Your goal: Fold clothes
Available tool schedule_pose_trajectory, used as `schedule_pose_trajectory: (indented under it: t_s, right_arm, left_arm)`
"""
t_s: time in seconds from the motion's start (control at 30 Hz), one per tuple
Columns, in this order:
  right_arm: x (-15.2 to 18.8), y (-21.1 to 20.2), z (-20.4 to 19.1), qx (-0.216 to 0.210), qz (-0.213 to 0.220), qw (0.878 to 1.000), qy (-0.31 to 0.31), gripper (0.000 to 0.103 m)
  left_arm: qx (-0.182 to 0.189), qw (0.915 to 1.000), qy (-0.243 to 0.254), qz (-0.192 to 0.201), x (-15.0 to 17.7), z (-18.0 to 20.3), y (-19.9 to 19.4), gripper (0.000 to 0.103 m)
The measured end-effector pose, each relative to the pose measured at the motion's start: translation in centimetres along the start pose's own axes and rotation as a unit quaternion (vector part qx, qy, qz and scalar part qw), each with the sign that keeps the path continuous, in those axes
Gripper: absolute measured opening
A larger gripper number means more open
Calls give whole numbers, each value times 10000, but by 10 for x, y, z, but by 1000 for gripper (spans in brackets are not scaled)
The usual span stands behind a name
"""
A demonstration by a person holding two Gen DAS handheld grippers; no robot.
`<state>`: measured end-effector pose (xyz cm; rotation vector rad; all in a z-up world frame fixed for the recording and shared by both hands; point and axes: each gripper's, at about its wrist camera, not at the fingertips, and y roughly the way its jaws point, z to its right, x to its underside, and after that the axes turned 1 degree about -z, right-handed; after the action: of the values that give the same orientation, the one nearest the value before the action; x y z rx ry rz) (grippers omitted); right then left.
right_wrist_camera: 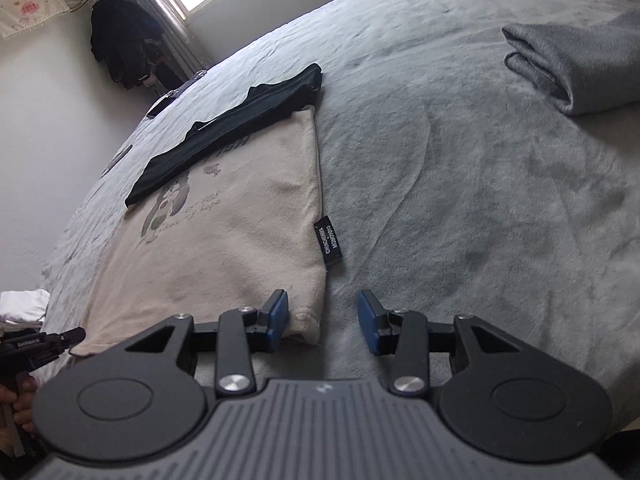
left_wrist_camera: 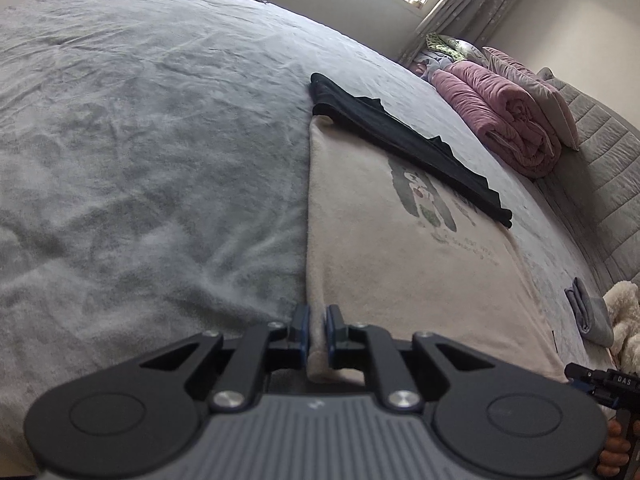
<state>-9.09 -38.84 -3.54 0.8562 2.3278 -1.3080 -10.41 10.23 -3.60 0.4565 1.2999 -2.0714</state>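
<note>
Cream fleece garment (left_wrist_camera: pixel 400 280) spread flat on grey bed cover (left_wrist_camera: pixel 140 160), printed cartoon figure and lettering facing up. Black folded cloth (left_wrist_camera: pixel 404 148) laid across the garment's far end, one tip reaching past the cream edge onto the cover. Black label (right_wrist_camera: pixel 329 245) sticking out from the garment's right edge, lying on the cover.

Left gripper (left_wrist_camera: pixel 317 334) at the garment's near left corner, jaws nearly closed, blue pads pinching a raised fold of the cream edge. Right gripper (right_wrist_camera: pixel 323 320) at the near right corner, jaws open; left pad over the cream cloth, right pad over bare cover, rolled corner hem between them, not pressed. In each wrist view, the other gripper just visible at the frame's edge, with fingers of the holding hand (left_wrist_camera: pixel 616 444) below it.

Elsewhere on the bed: rolled pink quilt (left_wrist_camera: pixel 508 120) and pillows at the far right by the padded headboard, folded grey cloth (right_wrist_camera: pixel 580 68) well apart to the right, dark flat items at the far left edge. Window with curtains (left_wrist_camera: pixel 452 8) beyond.
</note>
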Motion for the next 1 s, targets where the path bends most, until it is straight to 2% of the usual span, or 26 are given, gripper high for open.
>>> schedule_pose_trajectory:
  t_s: [0.1, 0.17, 0.27, 0.33, 0.37, 0.47, 0.6, 0.67, 0.8, 0.93, 1.0]
  right_arm:
    - [2, 0, 4, -194, -70, 9994, 272, 42]
    - [3, 0, 5, -238, -87, 9991, 339, 38]
    - [3, -3, 7, -326, -67, 9985, 436, 38]
    - [5, -8, 4, -178, -34, 9996, 212, 32]
    - [7, -11, 2, -144, -39, 9999, 71, 34]
    - [12, -15, -2, -30, -45, 9995, -320, 36]
    - [17, -16, -4, 90, -64, 9975, -696, 36]
    - [19, -12, -10, 213, -71, 9955, -920, 36]
    - [18, -6, -16, 415, 22, 9927, -1134, 35]
    - [14, -3, -14, 440, 83, 9940, -998, 34]
    - [12, -2, -13, 372, 135, 9955, -859, 36]
  left_arm:
    - [175, 9998, -126, -18, 0, -1, -1, 24]
    - [279, 9995, -173, -30, 0, -1, -1, 36]
    - [301, 9993, -207, -53, 1, -1, -3, 37]
    - [301, 9990, -340, -62, 2, -5, -8, 37]
    - [218, 9993, -286, -85, 3, -5, -10, 37]
    - [-170, 9988, 430, -188, 10, 6, -21, 37]
    - [-529, 9868, 1513, -238, 26, 26, -25, 40]
    - [-574, 9827, 1747, -224, 29, 29, -23, 46]
    - [-488, 9834, 1733, -234, 27, 26, -25, 48]
    - [-437, 9862, 1586, -178, 24, 24, -19, 48]
    - [-433, 9882, 1465, -129, 21, 24, -14, 46]
